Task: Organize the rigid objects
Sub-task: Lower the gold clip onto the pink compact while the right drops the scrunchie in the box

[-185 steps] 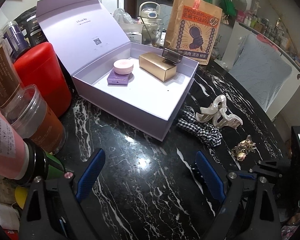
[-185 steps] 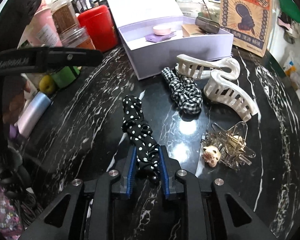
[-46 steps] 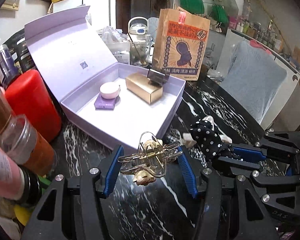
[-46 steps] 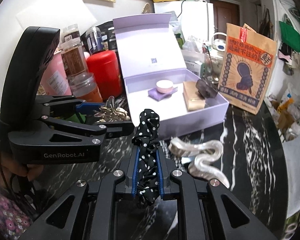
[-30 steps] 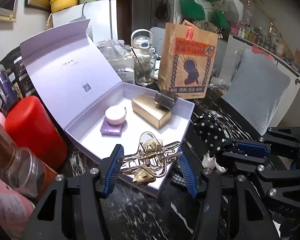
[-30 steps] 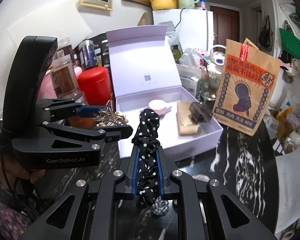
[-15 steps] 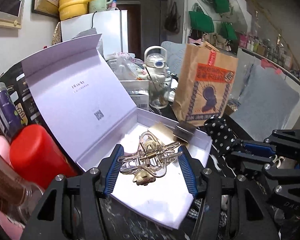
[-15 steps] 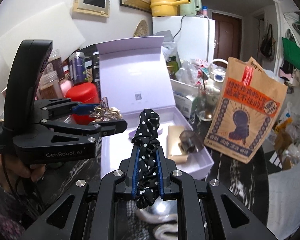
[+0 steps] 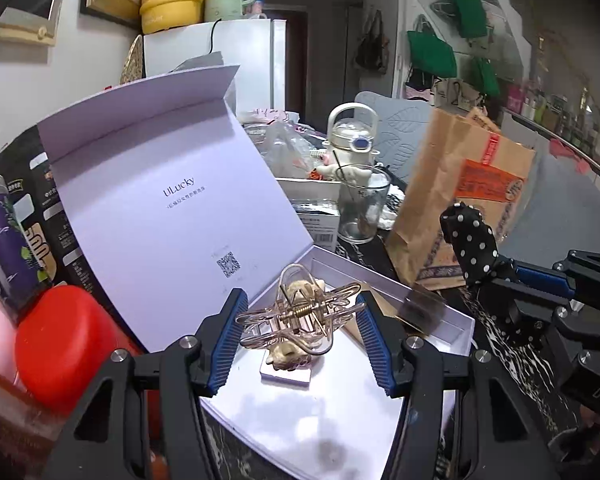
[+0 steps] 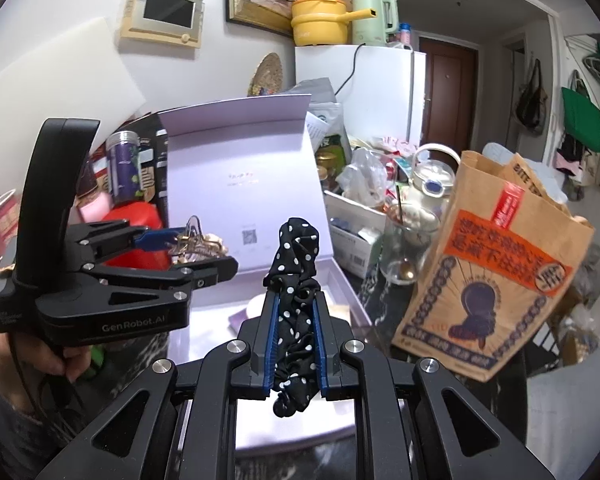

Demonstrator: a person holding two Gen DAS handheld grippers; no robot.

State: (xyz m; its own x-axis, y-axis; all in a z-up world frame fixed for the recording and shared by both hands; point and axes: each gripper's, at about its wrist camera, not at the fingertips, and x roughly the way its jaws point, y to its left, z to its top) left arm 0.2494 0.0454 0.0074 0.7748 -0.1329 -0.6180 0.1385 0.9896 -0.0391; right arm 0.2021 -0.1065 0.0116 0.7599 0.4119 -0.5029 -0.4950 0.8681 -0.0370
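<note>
On the left, my left tongs [image 9: 298, 334] grip the gold hair clip [image 9: 300, 320] by its two ends, holding it in the air above the near part of the open lilac box [image 9: 432, 316], whose lid stands up at the far left. To the right, my right tongs [image 10: 294, 338] are clamped tight on the black dotted scrunchie [image 10: 296, 276], which sticks up between the blue pads, also raised over the box's near edge.

I judge the job part done: a few small things already lie inside the box, and these two are carried to it but not yet set down. Letting both go inside is what remains, and there may be more on the table that I cannot see from here.

Much is hidden. The clip covers most of the small lilac case [image 9: 286, 376] beneath it, and a dark blurred thing [image 9: 422, 308] at the box's right side I cannot identify. The scrunchie and the tongs block the middle of the box in the right view. The table itself barely shows.
</note>
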